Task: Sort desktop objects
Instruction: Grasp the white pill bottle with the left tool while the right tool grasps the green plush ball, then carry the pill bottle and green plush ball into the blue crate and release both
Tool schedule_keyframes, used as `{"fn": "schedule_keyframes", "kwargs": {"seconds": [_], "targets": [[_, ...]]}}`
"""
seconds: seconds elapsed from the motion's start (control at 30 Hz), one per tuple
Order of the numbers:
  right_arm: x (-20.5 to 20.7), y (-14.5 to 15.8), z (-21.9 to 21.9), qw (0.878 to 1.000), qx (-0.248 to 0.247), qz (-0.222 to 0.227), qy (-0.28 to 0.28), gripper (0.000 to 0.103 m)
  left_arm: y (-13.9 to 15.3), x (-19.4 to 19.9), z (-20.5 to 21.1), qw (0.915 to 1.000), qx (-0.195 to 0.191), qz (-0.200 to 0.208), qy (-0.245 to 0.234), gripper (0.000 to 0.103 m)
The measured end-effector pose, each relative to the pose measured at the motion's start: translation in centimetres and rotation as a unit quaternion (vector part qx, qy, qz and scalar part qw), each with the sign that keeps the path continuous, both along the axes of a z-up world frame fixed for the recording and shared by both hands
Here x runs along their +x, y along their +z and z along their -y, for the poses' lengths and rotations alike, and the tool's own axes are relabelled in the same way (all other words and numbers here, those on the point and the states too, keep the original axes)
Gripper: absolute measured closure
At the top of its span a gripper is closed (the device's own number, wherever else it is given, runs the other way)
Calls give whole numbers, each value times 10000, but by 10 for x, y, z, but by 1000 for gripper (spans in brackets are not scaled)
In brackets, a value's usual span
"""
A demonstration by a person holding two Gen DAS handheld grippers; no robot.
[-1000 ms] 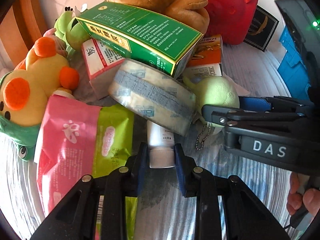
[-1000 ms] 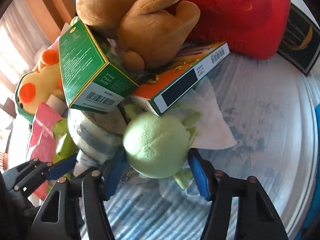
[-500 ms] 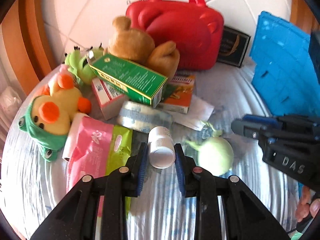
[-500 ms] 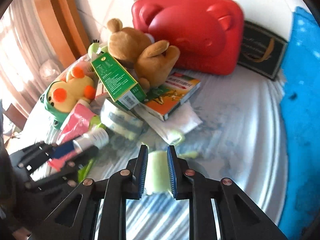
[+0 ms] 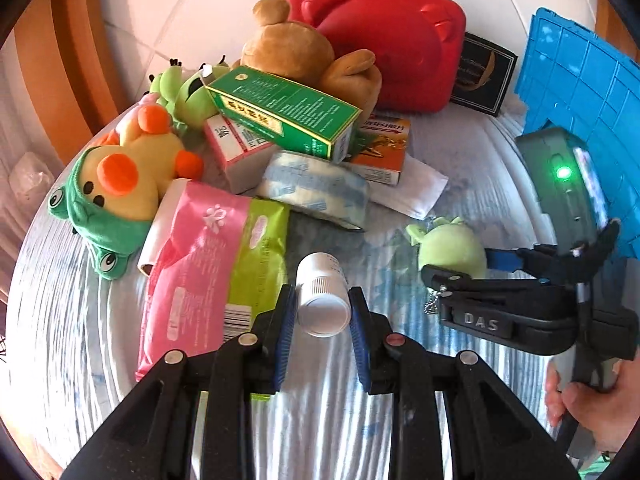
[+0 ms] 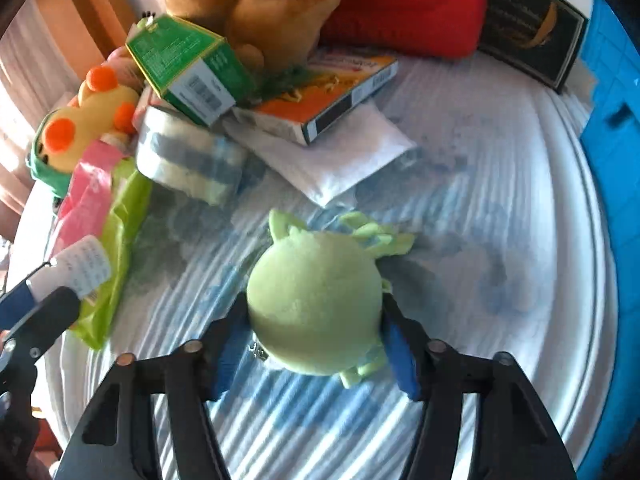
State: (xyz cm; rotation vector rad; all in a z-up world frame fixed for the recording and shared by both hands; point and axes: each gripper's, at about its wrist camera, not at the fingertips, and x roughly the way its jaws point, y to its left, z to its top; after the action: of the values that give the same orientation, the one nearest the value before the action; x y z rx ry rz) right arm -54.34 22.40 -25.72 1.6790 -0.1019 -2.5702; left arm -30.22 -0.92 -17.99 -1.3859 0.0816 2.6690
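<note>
Left hand-held gripper [image 5: 322, 312] clamps a white bottle [image 5: 322, 296], narrow gap, blue pads pressed on both sides near the cap end, bottle lifted off the striped cloth [image 5: 320, 420]. Right hand-held gripper [image 6: 316, 330] has its jaws about half spread around a green plush [image 6: 314, 308]; jaws have just been opening, and the plush sits between the pads, touching or nearly touching them, too blurred to tell which. From the left wrist view the right tool comes in from the right side, a hand [image 5: 592, 412] on its handle, plush at its tip.

Just beyond the bottle, to its left, lies a pink pack [image 5: 196, 264] with a lime-green pack [image 5: 260, 256] beside it. Behind these, a tape roll [image 5: 316, 188] lies on its side, near a white sachet [image 5: 408, 184]. Left of the pile, a yellow duck plush [image 5: 124, 180] in a green hood. Farther back, a green box [image 5: 284, 116] leans over a pink-white box [image 5: 236, 144] and an orange box [image 5: 380, 148]. Behind those, a frog plush [image 5: 180, 92] and a brown bear [image 5: 296, 56]. At the back, a red case [image 5: 384, 32], a black box [image 5: 484, 76] beside it, and a blue crate [image 5: 584, 92] on the right edge.
</note>
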Motion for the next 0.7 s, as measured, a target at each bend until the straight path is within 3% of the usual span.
{"fn": "schedule_keyframes", "kwargs": {"seconds": [0.1,0.3,0.43,0.57,0.7], "targets": [[17,25,0,9996,-189,-220,-23,42,11,7,1,9998,-18,-186,-42,77],[83,121,-1,9907,-134,-1355,-43,42,62,28,-10,9964,231,-781,-227,77],[124,185,-7,9749,113,-2200,-318,41,103,47,-31,9905,194,-1263,-499,77],[169,237,-23,9502,374,-3008,-716,41,145,65,-60,9807,353,-1683,-926,77],[208,270,-47,9316,504,-3417,-1133,41,179,79,-92,9690,588,-1994,-1338,77]]}}
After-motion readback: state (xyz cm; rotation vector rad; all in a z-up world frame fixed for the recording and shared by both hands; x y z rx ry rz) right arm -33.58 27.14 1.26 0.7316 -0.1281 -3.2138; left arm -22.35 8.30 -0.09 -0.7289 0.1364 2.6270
